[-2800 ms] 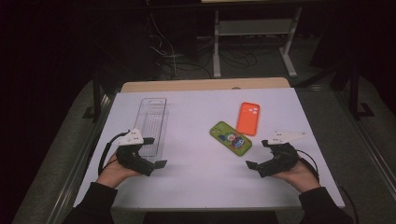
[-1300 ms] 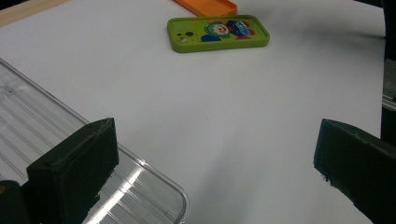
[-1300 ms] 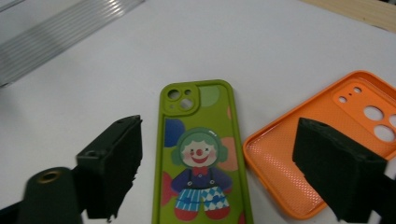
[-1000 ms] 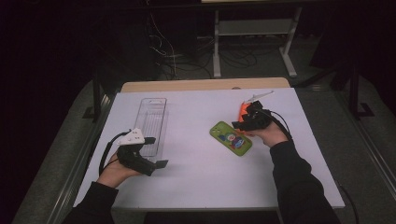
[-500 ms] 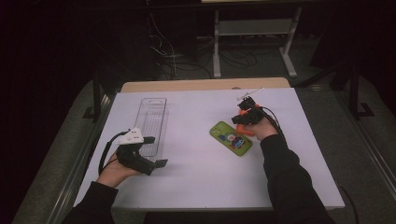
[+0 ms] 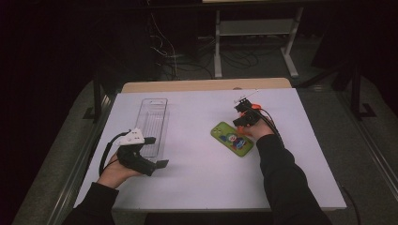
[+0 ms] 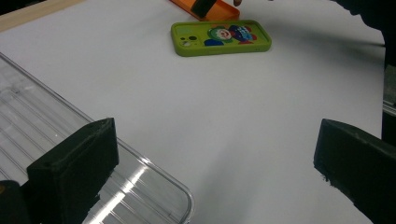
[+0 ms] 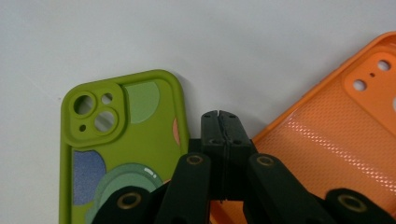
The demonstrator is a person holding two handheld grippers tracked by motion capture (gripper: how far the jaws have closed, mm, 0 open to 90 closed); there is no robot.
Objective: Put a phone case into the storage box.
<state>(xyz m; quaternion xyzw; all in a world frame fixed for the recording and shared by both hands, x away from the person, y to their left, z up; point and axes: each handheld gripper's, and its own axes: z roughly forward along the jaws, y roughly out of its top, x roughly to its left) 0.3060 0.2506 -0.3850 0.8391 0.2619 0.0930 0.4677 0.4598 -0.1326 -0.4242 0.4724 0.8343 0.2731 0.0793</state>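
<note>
A green phone case (image 6: 232, 138) with a cartoon print lies right of the table's middle; in the right gripper view the green case (image 8: 126, 140) shows its camera holes. An orange phone case (image 8: 336, 126) lies beside it, hollow side up, mostly hidden under the hand in the high view. My right gripper (image 8: 223, 122) is shut, its tips low over the table in the gap between the two cases, with nothing seen between the jaws. In the high view my right gripper (image 6: 241, 123) sits just beyond the green case. My left gripper (image 6: 157, 151) is open at the near end of a clear tray (image 6: 155, 119).
The clear ribbed tray (image 7: 56, 121) is long and shallow, with one left jaw over its near corner. A white sheet (image 6: 197, 178) covers the table, with a wooden strip (image 6: 202, 85) along the far edge. Beyond the table are dark floor, cables and a metal stand.
My right gripper travelled from the table's front right out to the orange case, then shifted slightly left toward the green case. The left gripper stayed put.
</note>
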